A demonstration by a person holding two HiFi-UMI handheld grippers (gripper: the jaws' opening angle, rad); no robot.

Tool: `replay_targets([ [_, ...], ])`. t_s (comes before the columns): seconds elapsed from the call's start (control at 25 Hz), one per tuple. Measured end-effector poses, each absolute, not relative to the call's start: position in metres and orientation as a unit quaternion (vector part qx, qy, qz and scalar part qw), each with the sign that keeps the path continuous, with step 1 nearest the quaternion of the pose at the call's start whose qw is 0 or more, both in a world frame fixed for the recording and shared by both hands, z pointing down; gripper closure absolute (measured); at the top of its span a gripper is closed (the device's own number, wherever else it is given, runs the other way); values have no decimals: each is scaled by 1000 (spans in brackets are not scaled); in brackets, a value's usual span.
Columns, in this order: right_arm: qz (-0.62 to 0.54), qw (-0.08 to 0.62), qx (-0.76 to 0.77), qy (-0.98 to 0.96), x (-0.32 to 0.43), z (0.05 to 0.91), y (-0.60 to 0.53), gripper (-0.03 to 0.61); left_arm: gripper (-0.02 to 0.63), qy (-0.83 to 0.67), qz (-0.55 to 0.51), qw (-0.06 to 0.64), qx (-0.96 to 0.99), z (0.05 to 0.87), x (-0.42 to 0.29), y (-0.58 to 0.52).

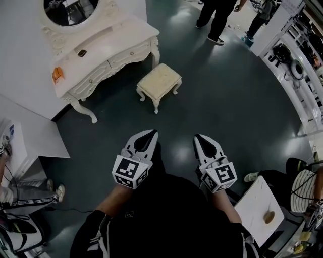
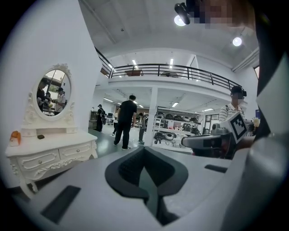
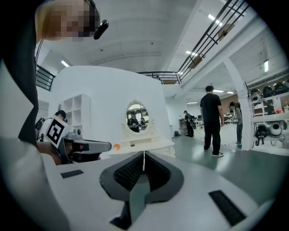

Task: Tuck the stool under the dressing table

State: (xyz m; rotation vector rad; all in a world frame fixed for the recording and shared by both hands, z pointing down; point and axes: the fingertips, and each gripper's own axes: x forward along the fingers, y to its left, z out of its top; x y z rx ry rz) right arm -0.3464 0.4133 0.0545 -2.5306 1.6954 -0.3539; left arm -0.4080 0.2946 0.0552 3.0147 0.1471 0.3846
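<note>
Left gripper (image 1: 150, 133) and right gripper (image 1: 199, 137) shut, empty, well short of stool (image 1: 159, 80); risks jamming it against dressing table (image 1: 108, 43) leg (off-centre shove)

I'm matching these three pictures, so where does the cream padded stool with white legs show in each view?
Head view: cream padded stool, upper centre, right of the white dressing table, not touching.
Left gripper view: not in it.
Right gripper view: not in it.
Shared landmark: its oval mirror, top left in head view, left in left gripper view, centre in right gripper view.
</note>
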Motion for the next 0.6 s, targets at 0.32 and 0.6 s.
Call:
replay_targets([
  [0.32,-136,46,-810,569,-270,54,313,557,607,45,124,54,990,48,-326,204],
  [0.6,-139,59,-795,587,-224,48,227,557,609,54,116,86,988,37,-275,134],
])
